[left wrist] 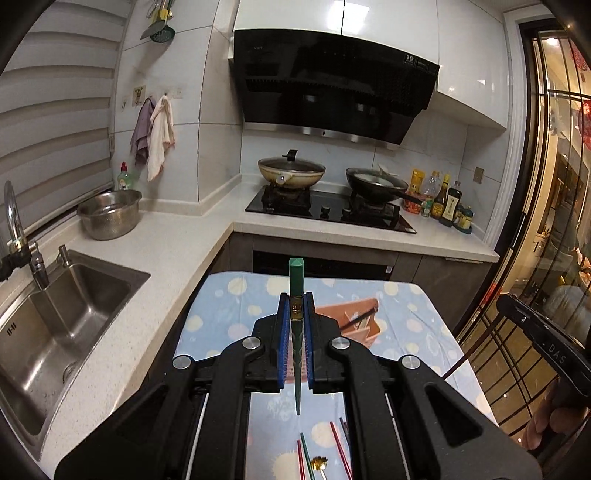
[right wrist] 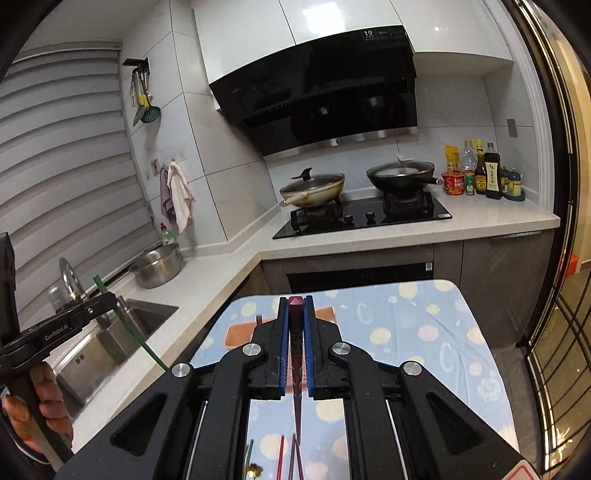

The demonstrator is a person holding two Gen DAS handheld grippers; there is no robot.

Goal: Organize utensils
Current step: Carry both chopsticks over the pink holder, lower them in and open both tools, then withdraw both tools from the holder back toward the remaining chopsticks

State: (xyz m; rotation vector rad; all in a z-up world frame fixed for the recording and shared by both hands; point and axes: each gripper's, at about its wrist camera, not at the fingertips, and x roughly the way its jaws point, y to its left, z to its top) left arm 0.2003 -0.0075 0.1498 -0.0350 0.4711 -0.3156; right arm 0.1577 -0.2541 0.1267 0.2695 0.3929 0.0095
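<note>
green chopstick [left wrist: 296, 280] sits clamped between the left gripper [left wrist: 295, 306] fingers, raised above the dotted blue cloth [left wrist: 236, 314]. the right gripper [right wrist: 295, 314] fingers are clamped on a dark red chopstick [right wrist: 294, 302]. more chopsticks [left wrist: 338, 443] lie on the cloth below, near an orange holder [left wrist: 364, 317].

Even indoor light; ceiling lamps glare on the white cabinets [left wrist: 388, 22]; fisheye bends the edges, corners dark, focus sharp.
</note>
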